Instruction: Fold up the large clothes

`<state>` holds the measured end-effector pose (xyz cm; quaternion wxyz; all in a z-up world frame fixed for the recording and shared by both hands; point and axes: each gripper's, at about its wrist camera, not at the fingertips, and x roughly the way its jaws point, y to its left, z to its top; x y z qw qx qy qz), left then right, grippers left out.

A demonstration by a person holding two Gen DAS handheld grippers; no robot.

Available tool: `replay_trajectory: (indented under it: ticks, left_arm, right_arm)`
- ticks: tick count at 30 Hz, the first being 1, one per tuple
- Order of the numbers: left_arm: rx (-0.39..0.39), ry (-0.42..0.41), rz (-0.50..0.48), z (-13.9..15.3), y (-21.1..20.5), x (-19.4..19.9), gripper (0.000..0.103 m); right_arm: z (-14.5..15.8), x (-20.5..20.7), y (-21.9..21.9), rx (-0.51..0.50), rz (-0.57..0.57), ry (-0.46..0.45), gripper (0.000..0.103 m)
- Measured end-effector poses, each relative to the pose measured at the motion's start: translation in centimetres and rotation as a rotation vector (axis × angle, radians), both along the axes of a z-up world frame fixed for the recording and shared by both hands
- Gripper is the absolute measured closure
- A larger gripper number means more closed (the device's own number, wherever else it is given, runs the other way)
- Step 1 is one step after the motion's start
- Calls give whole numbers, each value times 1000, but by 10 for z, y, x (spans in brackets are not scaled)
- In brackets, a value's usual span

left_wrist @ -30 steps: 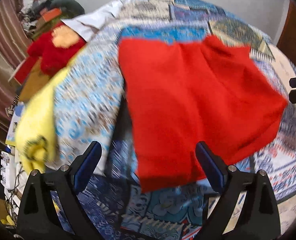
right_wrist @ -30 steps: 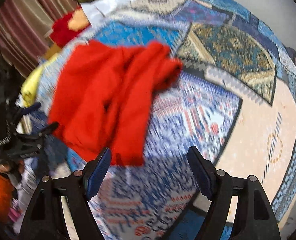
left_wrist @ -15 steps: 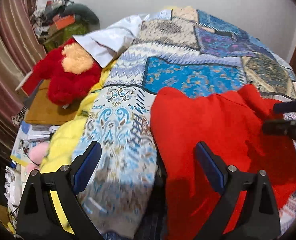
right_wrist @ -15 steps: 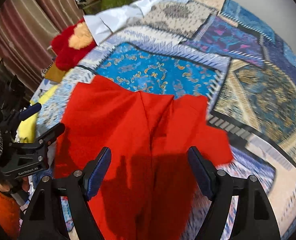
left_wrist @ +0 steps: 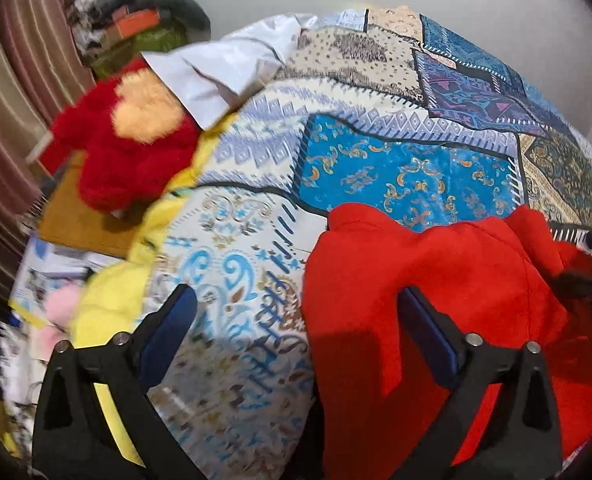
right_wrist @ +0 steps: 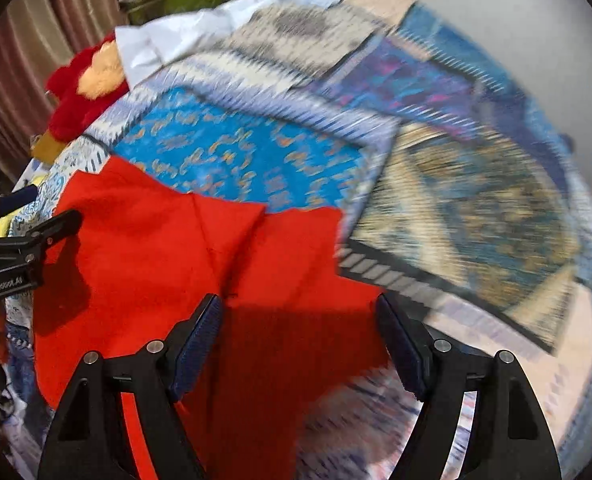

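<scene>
The red cloth (right_wrist: 184, 264) lay spread on the bed (left_wrist: 407, 176), near its front edge. My left tool (left_wrist: 296, 332) and right tool (right_wrist: 299, 340) both hung open above it, holding nothing. I thought each should pinch one near corner, then lift together evenly.

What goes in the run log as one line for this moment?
stage: pre-grasp | red garment: spread on patchwork bedspread, unfolded | left hand-held gripper: open, empty | right hand-held gripper: open, empty, over garment
</scene>
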<state>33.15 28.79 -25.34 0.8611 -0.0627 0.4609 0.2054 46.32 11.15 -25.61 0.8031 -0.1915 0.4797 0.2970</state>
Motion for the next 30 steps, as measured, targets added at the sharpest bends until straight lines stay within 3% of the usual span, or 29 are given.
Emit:
replay_trajectory:
  ticks: [4, 7, 13, 17, 22, 25, 30]
  left_arm:
    - [48, -69, -42, 38, -22, -25, 6]
    - [88, -172, -76, 83, -45, -56, 6]
    - [124, -404, -121, 171, -86, -126, 6]
    - [151, -557, -142, 220, -111, -178, 6]
    - [156, -673, -175, 250, -141, -229, 6]
    - [189, -717, -179, 257, -156, -254, 6]
    - [177, -751, -183, 257, -172, -280, 6]
  right_arm:
    - [47, -24, -38, 118, -17, -38, 26]
    - [88, -54, -64, 226, -33, -86, 26]
    - [176, -131, -107, 427, -44, -280, 26]
    - [219, -185, -128, 525, -30, -408, 26]
    - [245, -246, -146, 605, -11, -509, 26]
    - [250, -271, -153, 624, -9, -537, 26]
    - [246, -296, -167, 630, -32, -534, 26]
